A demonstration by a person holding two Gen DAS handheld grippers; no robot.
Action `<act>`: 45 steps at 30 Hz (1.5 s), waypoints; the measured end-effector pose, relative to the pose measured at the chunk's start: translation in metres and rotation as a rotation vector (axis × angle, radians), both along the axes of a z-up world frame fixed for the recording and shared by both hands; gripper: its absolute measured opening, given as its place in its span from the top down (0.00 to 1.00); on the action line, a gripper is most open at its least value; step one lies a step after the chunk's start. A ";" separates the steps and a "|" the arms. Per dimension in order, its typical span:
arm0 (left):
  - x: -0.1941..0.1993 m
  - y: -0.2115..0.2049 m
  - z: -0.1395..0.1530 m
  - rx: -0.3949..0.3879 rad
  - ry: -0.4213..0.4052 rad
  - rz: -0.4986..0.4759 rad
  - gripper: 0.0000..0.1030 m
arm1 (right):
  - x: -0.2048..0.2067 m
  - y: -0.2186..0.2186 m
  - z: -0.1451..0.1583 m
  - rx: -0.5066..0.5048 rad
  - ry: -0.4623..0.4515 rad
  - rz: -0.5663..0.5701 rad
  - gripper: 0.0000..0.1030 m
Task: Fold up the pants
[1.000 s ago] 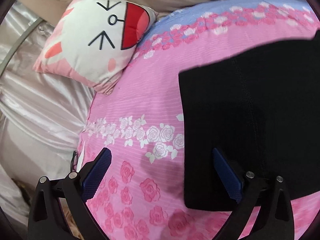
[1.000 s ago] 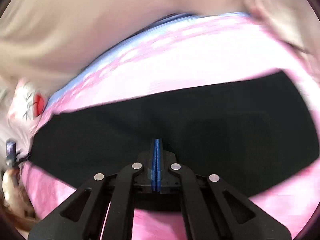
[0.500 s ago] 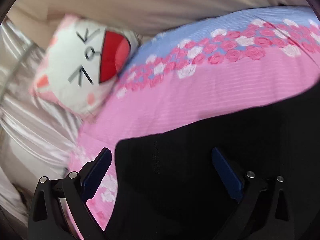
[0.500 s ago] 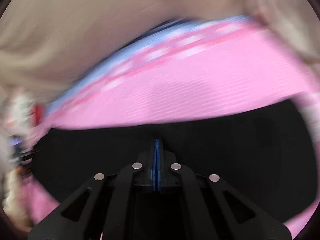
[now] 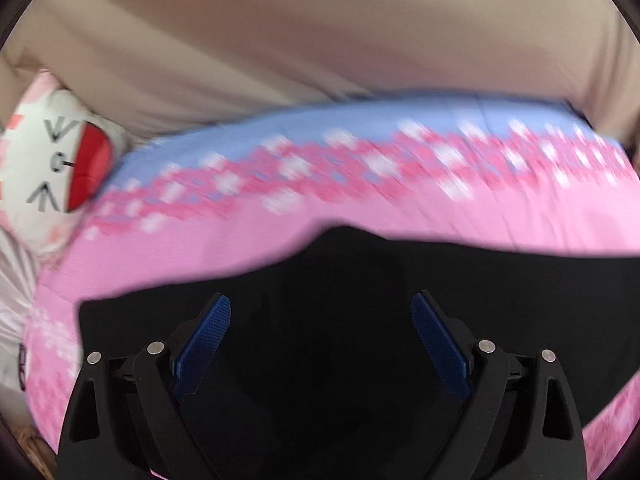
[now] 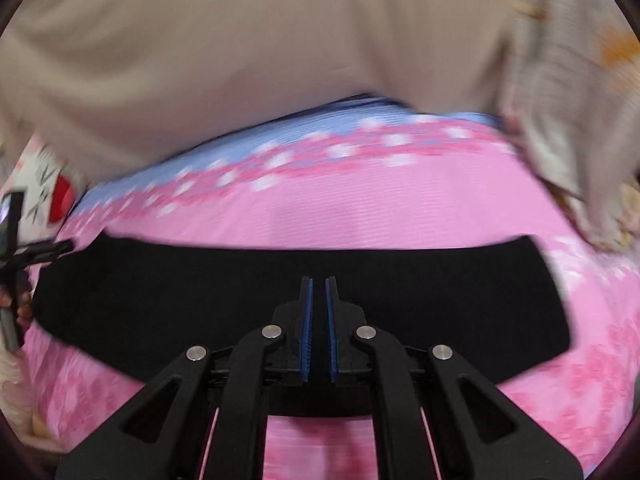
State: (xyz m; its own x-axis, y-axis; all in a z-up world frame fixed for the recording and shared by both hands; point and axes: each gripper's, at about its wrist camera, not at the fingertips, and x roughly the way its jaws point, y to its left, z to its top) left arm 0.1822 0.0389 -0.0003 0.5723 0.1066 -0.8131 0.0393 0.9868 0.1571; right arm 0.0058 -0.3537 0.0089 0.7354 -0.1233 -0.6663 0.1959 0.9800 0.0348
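Note:
Black pants (image 6: 440, 292) lie flat as a long folded strip across the pink floral bedspread (image 6: 360, 208). In the left wrist view the pants (image 5: 328, 280) fill the lower frame under my left gripper (image 5: 321, 308), which is wide open and empty above the cloth near its left end. My right gripper (image 6: 319, 292) hovers over the middle of the strip's near edge; its blue pads (image 6: 307, 320) stand a narrow gap apart with nothing seen between them. The left gripper also shows at the far left of the right wrist view (image 6: 12, 264).
A white cat-face cushion (image 5: 52, 168) lies at the bed's left end beside shiny silver fabric (image 5: 12, 280). A beige wall or headboard (image 5: 320, 40) runs behind the bed. A pale patterned cloth (image 6: 568, 100) hangs over the bed's right end.
My left gripper swung right from beside the pants to over them. My right gripper's pads went from pressed together to slightly parted. Both views are motion-blurred.

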 end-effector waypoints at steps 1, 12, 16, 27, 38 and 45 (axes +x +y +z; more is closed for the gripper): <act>-0.001 -0.008 -0.013 0.030 0.025 -0.002 0.12 | 0.012 0.021 -0.006 -0.001 0.027 0.043 0.94; 0.071 -0.014 -0.049 0.116 0.044 0.036 0.05 | 0.089 0.059 -0.043 -0.065 0.129 0.107 0.91; 0.082 -0.018 -0.049 0.131 0.039 0.033 0.05 | 0.108 0.045 -0.058 -0.045 0.169 0.096 0.94; -0.014 -0.064 0.004 0.010 -0.069 -0.167 0.08 | -0.030 -0.114 -0.044 -0.039 0.084 -0.376 0.93; -0.034 -0.110 -0.032 0.101 -0.042 -0.195 0.06 | -0.142 -0.203 -0.023 0.159 -0.108 -0.569 0.64; -0.052 -0.178 -0.039 0.101 -0.017 -0.340 0.05 | -0.115 -0.191 -0.039 0.055 -0.041 -0.474 0.74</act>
State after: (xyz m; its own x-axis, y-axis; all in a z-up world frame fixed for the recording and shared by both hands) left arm 0.1306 -0.1390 -0.0391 0.6024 -0.0129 -0.7981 0.3594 0.8972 0.2568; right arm -0.1094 -0.5447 -0.0297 0.6328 -0.4168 -0.6526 0.6182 0.7794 0.1017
